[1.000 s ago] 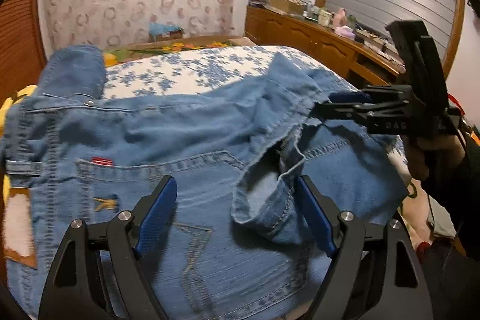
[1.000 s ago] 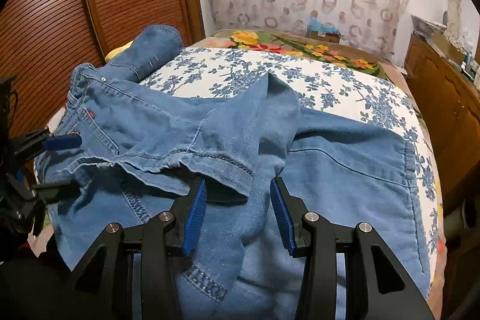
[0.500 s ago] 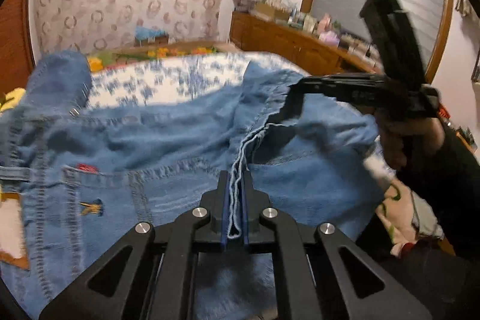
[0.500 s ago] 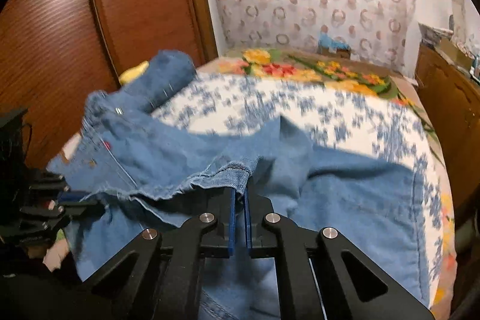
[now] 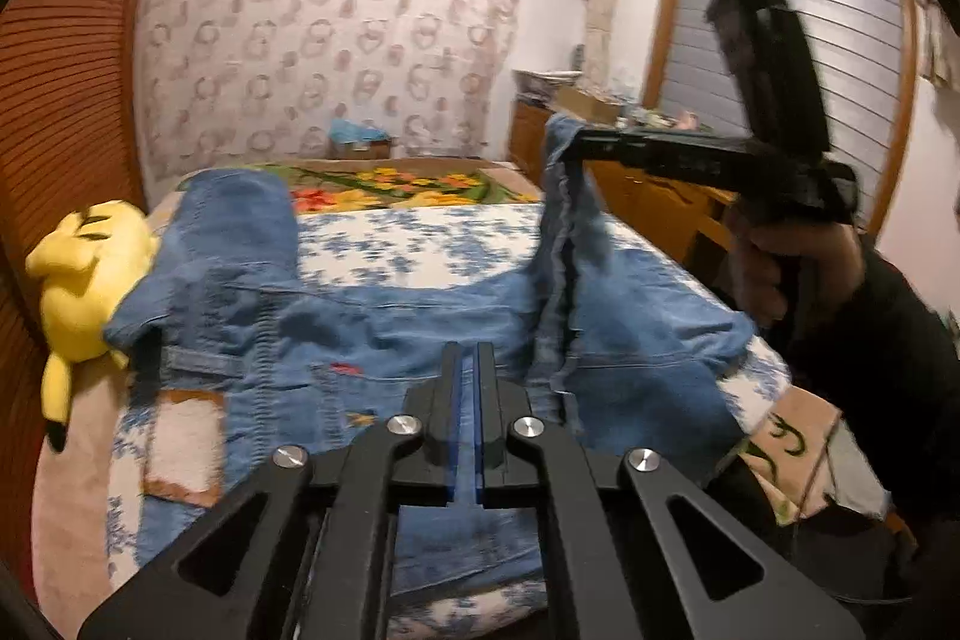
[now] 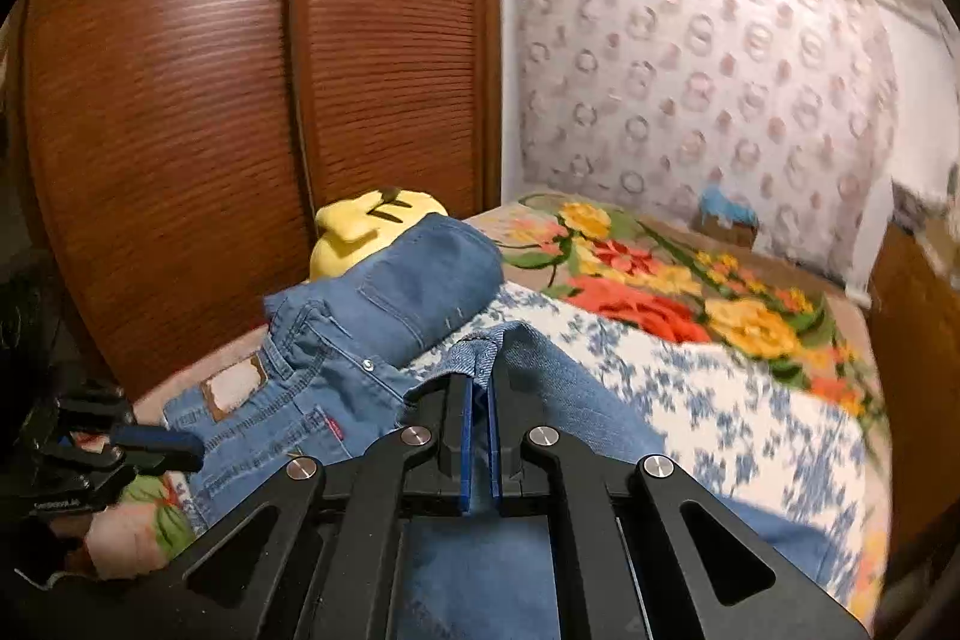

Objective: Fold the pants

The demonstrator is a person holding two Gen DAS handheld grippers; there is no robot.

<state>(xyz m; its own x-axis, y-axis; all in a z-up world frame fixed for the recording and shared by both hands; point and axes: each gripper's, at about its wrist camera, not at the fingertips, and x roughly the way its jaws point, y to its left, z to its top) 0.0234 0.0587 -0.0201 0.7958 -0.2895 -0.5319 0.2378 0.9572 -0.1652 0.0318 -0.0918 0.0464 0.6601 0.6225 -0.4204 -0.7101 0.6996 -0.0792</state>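
From my left wrist camera, my left claw has its fingers drawn together with only a thin slit between the blue pads; whether any denim sits in that slit I cannot tell. Beyond it the jeans lie spread across the bed, waistband and leather patch towards the left, one part bunched up beside a yellow plush toy. To the right my right claw is raised above the bed and clamped on a fold of denim that hangs from it in a steep ridge down to the rest of the jeans. My right hand grips its handle. A wooden dresser runs along the wall behind it.

From my right wrist camera, my right claw is pressed shut on a peak of the jeans, the cloth rising just past the pad tips. The waistband and red tag lie to the left, and a rolled part rests against the plush toy, in front of brown louvred doors. My left claw shows at the lower left edge, close to the waistband. The floral blanket covers the far end of the bed.
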